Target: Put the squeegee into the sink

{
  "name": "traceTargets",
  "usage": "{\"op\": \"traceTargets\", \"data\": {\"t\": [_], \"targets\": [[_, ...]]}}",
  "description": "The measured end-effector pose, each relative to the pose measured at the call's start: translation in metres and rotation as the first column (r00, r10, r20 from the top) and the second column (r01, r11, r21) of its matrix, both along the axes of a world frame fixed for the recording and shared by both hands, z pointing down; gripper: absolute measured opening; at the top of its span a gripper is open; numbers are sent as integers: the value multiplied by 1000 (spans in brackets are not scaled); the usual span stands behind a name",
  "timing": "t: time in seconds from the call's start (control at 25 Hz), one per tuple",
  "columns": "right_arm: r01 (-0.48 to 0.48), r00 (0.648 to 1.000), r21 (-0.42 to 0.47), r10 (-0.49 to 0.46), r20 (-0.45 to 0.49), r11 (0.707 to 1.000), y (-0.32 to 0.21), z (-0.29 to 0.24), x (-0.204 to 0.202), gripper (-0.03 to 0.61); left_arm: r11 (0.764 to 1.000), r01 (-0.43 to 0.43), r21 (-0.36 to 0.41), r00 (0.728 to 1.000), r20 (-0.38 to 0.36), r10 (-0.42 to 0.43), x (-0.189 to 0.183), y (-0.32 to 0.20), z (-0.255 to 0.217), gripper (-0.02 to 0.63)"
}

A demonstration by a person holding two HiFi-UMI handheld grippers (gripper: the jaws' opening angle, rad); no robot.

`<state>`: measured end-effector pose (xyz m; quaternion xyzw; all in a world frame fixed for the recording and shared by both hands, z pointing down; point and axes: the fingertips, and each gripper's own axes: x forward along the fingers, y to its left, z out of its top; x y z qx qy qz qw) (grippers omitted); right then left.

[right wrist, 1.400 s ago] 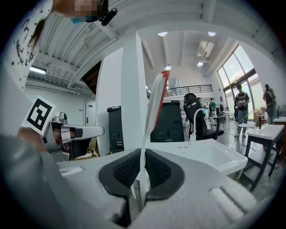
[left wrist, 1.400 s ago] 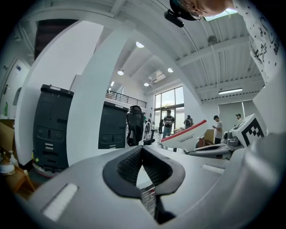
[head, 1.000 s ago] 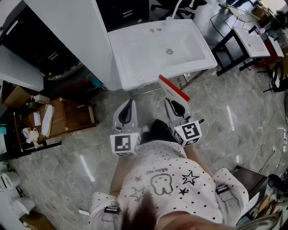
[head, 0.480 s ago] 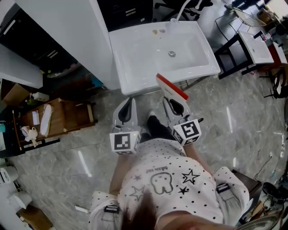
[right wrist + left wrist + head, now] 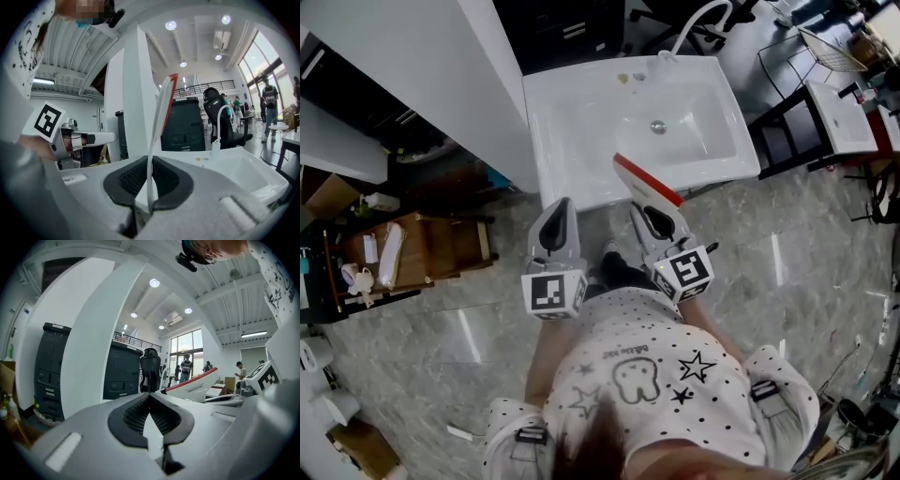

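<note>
The squeegee (image 5: 647,184), a flat white blade with a red edge, stands upright in my right gripper (image 5: 651,212), which is shut on its lower edge. In the right gripper view the squeegee (image 5: 161,122) rises thin between the two black pads. Its far end hangs over the front rim of the white sink (image 5: 581,141), whose basin (image 5: 239,171) lies just ahead and to the right. My left gripper (image 5: 555,214) is level beside it on the left, short of the sink's front edge. Its pads (image 5: 136,413) meet at the tip with nothing between them.
A curved faucet (image 5: 698,23) stands at the sink's back rim. A tall white cabinet (image 5: 441,75) flanks the sink's left side. A low wooden shelf (image 5: 431,248) sits on the floor at left. A black-framed stand with another basin (image 5: 839,117) is at right.
Both grippers have moved forward toward the sink. The squeegee's far end, which was short of the sink, now reaches over its front rim.
</note>
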<state>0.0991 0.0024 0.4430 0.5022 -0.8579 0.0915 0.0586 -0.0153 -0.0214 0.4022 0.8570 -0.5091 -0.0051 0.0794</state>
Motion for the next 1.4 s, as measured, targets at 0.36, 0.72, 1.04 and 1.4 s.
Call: {"op": "traceTargets", "data": {"t": [0.36, 0.72, 1.04, 1.4], "targets": [[37, 999, -7, -37, 18, 999, -30, 3, 24, 17, 998, 56, 19, 998, 6, -56, 20, -26, -4, -6], [23, 999, -29, -22, 47, 999, -42, 8, 39, 17, 998, 55, 25, 998, 16, -56, 32, -42, -9, -6], [4, 999, -28, -2, 52, 1000, -62, 6, 35, 17, 999, 44, 13, 999, 15, -44, 25, -60, -8, -6], [-30, 999, -40, 32, 44, 999, -93, 3, 1, 17, 1000, 1, 1, 1000, 5, -1, -6, -95, -9, -6]]}}
